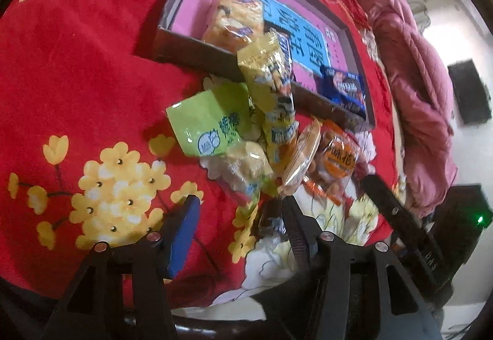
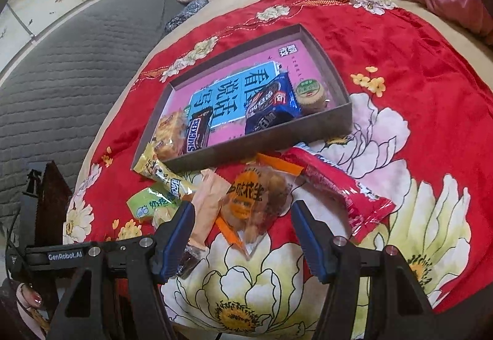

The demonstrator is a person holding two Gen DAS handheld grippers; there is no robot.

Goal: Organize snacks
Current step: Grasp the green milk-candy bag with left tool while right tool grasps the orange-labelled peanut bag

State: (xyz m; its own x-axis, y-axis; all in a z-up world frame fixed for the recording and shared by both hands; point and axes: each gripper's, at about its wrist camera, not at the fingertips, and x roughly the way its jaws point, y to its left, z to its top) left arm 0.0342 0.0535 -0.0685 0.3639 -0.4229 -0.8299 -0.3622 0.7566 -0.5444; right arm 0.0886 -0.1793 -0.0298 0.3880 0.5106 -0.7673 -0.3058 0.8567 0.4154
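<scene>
The right gripper [image 2: 243,226] was spread around the peanut packet [image 2: 254,201]; the left gripper [image 1: 238,212] was spread, apparently holding nothing, near the green packet [image 1: 209,124].

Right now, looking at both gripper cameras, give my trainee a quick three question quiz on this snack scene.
1. True or false: the Snickers bar lies inside the box.
2. Which packet sits between the right gripper fingers' line of sight: A) peanut packet, B) red wrapper?
3. Fill in: the left gripper is ____.

Key: 1 true; 2 A; 3 open.
</scene>
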